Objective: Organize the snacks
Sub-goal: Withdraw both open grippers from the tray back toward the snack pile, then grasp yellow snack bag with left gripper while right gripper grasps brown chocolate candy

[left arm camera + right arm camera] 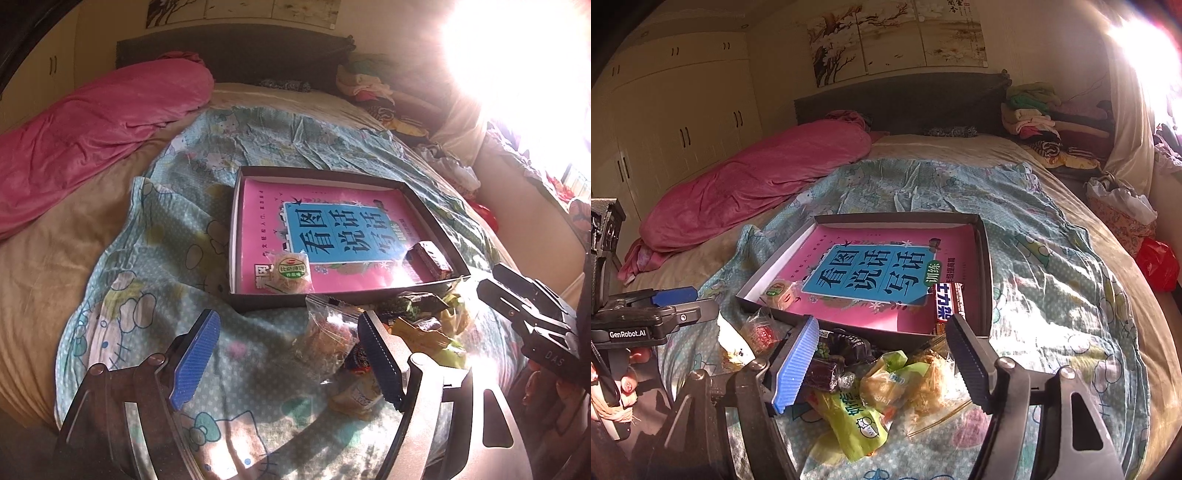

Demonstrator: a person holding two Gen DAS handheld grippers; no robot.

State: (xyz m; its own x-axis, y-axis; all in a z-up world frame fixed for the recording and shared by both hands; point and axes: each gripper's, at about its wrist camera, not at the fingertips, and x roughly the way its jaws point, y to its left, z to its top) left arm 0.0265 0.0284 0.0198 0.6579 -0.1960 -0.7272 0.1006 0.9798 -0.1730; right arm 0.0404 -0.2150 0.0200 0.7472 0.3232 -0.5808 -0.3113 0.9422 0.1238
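A shallow dark box (428,206) (985,258) lies on the bed with a pink book (332,225) (886,273) inside. On the book lie a round green-labelled biscuit pack (292,271) (780,293) and a Snickers bar (432,258) (949,302). A pile of wrapped snacks (417,325) (882,387) sits in front of the box. My left gripper (284,354) is open over a clear snack bag (325,339). My right gripper (882,354) is open above the pile, over a green pack (857,417).
A Hello Kitty sheet (166,258) (1052,295) covers the bed. A pink blanket roll (92,125) (757,177) lies far left. Folded clothes (1034,114) pile at the headboard. A red bag (1158,262) sits off the bed's right side. Strong sun glare fills the right.
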